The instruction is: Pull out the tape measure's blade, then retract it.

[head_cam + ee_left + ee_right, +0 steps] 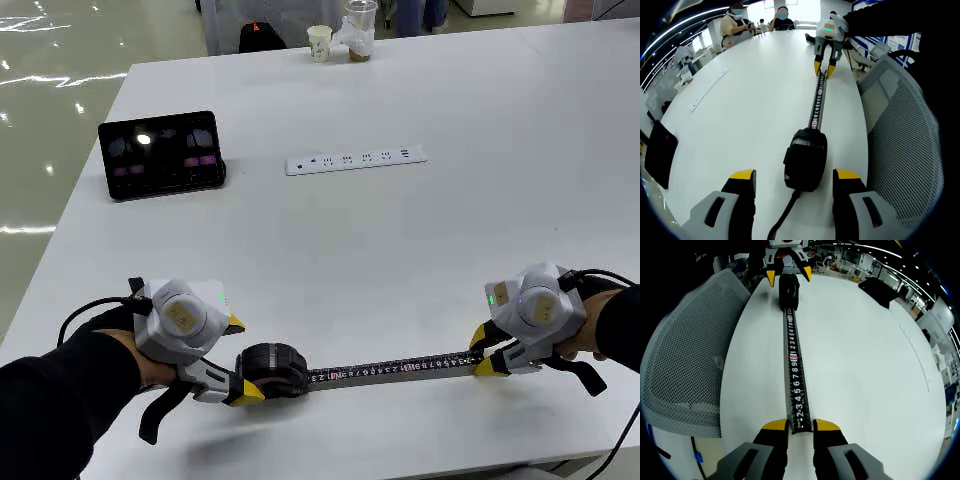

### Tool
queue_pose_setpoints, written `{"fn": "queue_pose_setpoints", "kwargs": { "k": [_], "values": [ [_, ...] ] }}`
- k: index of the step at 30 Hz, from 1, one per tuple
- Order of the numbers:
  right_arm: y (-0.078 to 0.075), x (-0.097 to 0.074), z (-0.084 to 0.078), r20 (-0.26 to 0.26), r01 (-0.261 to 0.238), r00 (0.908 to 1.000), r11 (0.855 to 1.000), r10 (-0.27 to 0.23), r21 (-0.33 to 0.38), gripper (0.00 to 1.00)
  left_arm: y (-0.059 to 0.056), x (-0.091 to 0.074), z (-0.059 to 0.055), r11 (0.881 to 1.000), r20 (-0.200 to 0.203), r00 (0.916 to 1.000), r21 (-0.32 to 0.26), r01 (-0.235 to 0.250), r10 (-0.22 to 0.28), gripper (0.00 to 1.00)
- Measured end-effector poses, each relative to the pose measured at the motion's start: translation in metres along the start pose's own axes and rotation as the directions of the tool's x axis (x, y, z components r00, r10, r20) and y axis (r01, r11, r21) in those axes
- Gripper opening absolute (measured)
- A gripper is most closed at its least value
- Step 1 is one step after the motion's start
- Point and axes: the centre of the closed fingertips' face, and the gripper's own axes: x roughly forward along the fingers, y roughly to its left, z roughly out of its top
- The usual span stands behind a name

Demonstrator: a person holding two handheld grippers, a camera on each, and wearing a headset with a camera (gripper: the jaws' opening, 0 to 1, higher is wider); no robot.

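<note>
Here, right tongs (800, 426) pinch blade (793, 360) tip; case (806, 155) between spread left tongs (794, 174).

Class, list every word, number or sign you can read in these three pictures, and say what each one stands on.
"2 3 4 5 6 7 8 9": on the tape measure's blade, counting away from the right gripper, whose jaws pinch the blade's end.
Red figure after the 9: probably "10", blurred.
Digits further toward the case: too small to read.
Power strip and paper cup: markings too small to read.
</note>
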Motion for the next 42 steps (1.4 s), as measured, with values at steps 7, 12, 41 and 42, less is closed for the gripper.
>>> {"fn": "queue_pose_setpoints", "kwargs": {
  "k": [7,12,41,42],
  "values": [
    [0.000,-0.009,0.008,0.005,-0.002,1.0000,1.000,0.002,-0.011,0.20,-0.001,-0.006,0.001,1.000,0.011,0.9999,-0.017,-0.001,0.002,0.66],
    [-0.004,-0.019,0.019,0.077,0.042,0.9958,0.996,-0.049,0.084,0.26,-0.003,-0.008,0.000,0.997,0.031,0.9993,-0.068,-0.021,0.023,0.68],
    [0.006,-0.062,0.005,0.252,0.173,0.9069,0.844,-0.338,0.508,0.65,0.009,-0.047,-0.035,0.876,0.174,0.9394,-0.442,-0.193,0.295,0.87],
    [0.007,-0.062,0.004,0.252,0.172,0.9065,0.842,-0.339,0.512,0.66,0.009,-0.047,-0.036,0.874,0.174,0.9385,-0.445,-0.195,0.298,0.87]
  ]
}}
